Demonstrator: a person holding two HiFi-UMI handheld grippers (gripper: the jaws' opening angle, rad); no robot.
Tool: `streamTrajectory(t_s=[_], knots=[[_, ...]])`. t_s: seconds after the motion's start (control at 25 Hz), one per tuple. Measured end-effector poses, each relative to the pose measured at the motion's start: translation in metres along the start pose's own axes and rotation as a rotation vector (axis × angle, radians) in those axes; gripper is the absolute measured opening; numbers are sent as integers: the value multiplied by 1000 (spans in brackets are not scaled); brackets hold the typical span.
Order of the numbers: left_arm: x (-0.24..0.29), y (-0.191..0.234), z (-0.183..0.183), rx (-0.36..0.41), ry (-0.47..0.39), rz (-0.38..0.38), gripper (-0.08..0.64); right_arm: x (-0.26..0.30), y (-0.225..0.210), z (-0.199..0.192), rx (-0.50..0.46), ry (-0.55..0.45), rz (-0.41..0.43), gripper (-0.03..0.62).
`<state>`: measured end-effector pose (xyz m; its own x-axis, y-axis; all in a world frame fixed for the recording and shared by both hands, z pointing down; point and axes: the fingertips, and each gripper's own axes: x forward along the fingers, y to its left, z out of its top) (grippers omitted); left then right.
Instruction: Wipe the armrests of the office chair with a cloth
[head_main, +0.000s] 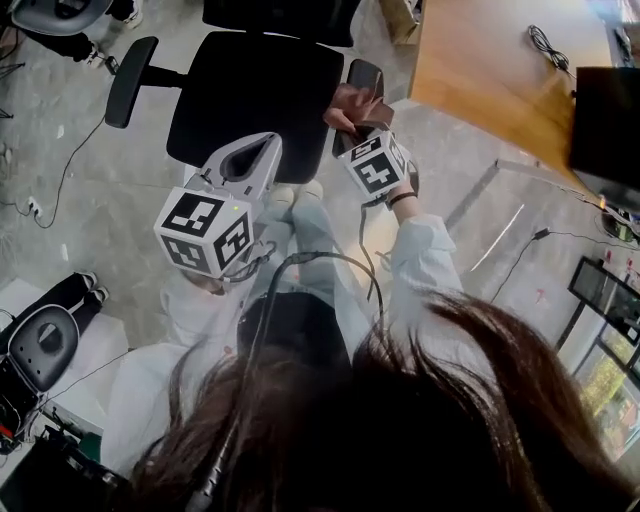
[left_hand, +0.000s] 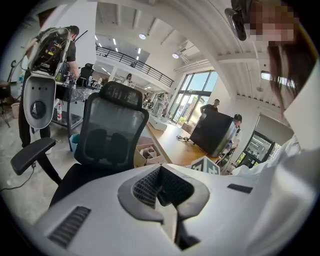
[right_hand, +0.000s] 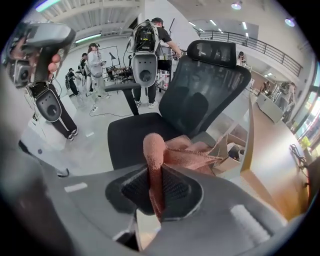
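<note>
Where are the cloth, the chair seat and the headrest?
cloth (right_hand: 187, 152), right gripper view, its bunched middle.
chair seat (head_main: 255, 90), head view, centre of the cushion.
headrest (left_hand: 121, 95), left gripper view, its middle.

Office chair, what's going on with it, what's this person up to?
A person stands over a black office chair with tongs in each hand. The right tongs are shut on a pinkish cloth, which lies on the armrest at the head view's right. The left tongs are shut and empty, held near the seat's front. Nothing touches the other armrest.
</note>
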<state>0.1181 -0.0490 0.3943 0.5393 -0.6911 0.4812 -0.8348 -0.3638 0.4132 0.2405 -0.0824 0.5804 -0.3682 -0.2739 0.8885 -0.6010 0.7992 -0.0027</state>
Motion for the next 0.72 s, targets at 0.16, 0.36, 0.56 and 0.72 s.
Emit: streamTrajectory(t_s=[0.16,0.36,0.56,0.72], knots=[[-8,-12,4,17,0,-28,3,-23,35,-18,-3,-9,9,44],[-1,-24,0,37,6,-61,3,-30,54,-36,-7,-6,15,44],[-3,-27,-3,38,12,-75,3,-32,67,-48,11,9,28,44],[-6,-23,-2,26,10,-73,3,-34,67,-45,28,13,32,44]])
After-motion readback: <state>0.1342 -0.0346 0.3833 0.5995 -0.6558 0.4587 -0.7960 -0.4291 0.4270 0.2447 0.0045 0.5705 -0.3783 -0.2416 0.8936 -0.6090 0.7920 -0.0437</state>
